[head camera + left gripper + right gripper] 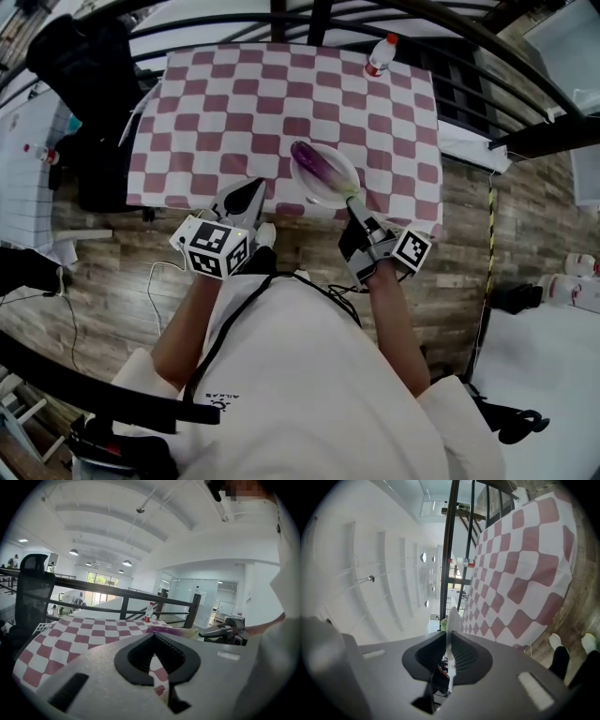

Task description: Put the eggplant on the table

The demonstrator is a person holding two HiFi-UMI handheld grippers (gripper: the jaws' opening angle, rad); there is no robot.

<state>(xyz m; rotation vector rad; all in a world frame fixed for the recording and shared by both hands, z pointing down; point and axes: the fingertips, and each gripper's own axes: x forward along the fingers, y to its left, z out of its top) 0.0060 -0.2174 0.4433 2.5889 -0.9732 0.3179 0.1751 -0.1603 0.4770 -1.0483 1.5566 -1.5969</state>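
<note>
Gripping the near rim of a white plate (pixel 325 200), the right claw (pixel 354 204) has its jaws pinched on that thin edge at the centre of the head view. The purple eggplant (pixel 317 164) lies on the plate, which overlaps the near edge of the checkered counter (pixel 234 103); whether the plate rests there is unclear. The left claw (pixel 251 192), just left of the plate, has its jaws drawn together and empty. A bottle (pixel 380 54) stands at the counter's far edge.

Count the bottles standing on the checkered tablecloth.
1. The bottle stands near the cloth's far right corner, well away from the plate holding the eggplant. None seem hidden.
</note>
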